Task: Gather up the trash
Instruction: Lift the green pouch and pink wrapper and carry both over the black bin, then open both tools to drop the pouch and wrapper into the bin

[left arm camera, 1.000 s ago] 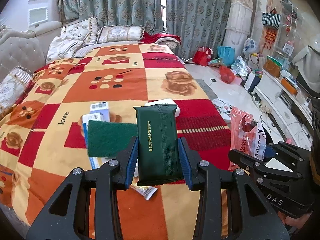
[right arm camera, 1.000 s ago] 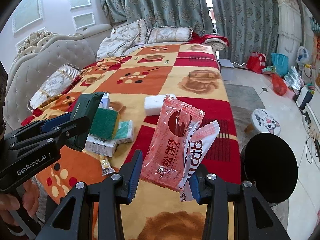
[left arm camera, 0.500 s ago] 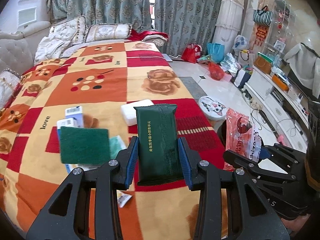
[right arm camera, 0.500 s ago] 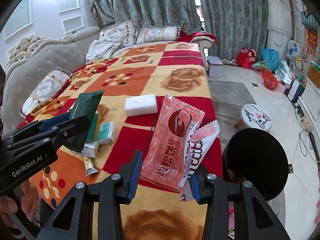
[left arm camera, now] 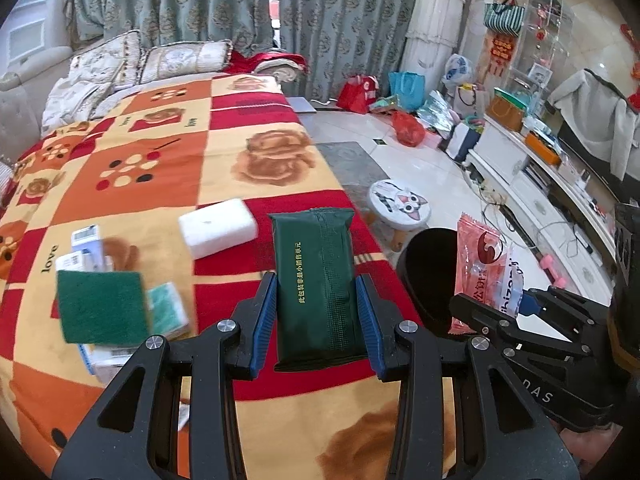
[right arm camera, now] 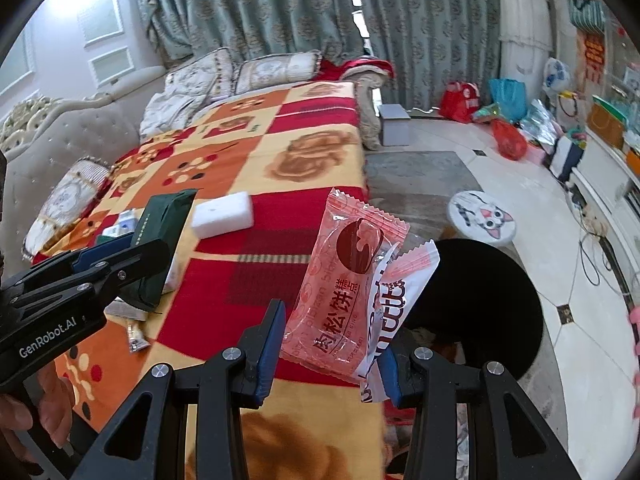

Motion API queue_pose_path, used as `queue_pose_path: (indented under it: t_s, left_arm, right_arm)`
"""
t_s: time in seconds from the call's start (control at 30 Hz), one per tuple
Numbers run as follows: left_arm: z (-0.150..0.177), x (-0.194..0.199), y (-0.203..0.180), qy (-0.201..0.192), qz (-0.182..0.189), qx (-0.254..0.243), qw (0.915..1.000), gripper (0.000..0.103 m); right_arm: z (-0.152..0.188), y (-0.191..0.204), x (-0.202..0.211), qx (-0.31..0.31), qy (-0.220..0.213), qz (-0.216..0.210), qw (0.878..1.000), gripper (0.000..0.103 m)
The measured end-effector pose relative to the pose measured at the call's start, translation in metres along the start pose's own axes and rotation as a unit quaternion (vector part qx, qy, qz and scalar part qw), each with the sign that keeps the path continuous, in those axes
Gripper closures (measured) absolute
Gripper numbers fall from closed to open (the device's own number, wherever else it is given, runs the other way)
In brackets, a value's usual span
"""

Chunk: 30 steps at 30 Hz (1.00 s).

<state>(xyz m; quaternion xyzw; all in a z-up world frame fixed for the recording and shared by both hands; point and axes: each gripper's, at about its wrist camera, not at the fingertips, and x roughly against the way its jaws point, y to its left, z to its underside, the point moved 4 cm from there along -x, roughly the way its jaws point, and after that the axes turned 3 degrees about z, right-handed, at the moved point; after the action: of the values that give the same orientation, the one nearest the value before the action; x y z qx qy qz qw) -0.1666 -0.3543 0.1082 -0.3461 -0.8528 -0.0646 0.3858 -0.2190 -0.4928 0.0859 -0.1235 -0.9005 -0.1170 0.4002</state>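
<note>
Centrally, the left gripper (left arm camera: 316,312) has its jaws clamped on a dark green rectangular plastic packet (left arm camera: 318,286); the right gripper (right arm camera: 330,346) has its jaws clamped on pink printed snack wrappers (right arm camera: 352,292).

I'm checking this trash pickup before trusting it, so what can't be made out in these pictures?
- Round black bin: its contents, lost in darkness in both views.
- Green scouring pad and boxes beneath: motion-blurred, left view.
- Pink snack wrappers' lower ends: hidden behind the right tool.
- Small sachet on the blanket: print too small.
</note>
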Motion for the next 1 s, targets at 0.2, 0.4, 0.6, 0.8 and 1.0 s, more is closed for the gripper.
queue_pose_path:
  t_s: [0.2,0.4,0.6,0.8,1.0]
  left_arm:
    - [-0.007,-0.017,-0.026,0.009,0.015,-0.009,0.9998,0.066]
    - [-0.011,-0.033,-0.050,0.017,0.027,-0.020,0.9993,0.066]
    - [-0.014,-0.052,-0.065,0.031,0.033,-0.023,0.9987,0.066]
    - [-0.015,-0.073,-0.081,0.042,0.036,-0.029,0.9980,0.066]
    - [-0.016,-0.090,-0.093,0.052,0.049,-0.030,0.9970,0.066]
  right_arm:
    - [0.000,-0.029,0.000,-0.019,0.000,0.014,1.000,0.062]
    - [0.001,-0.054,-0.001,-0.035,0.003,0.029,0.999,0.062]
    - [0.004,-0.083,-0.005,-0.059,0.007,0.041,0.997,0.062]
    - [0.007,-0.105,-0.011,-0.078,0.014,0.049,0.996,0.062]
    - [0.010,-0.120,-0.018,-0.085,0.021,0.054,0.995,0.062]
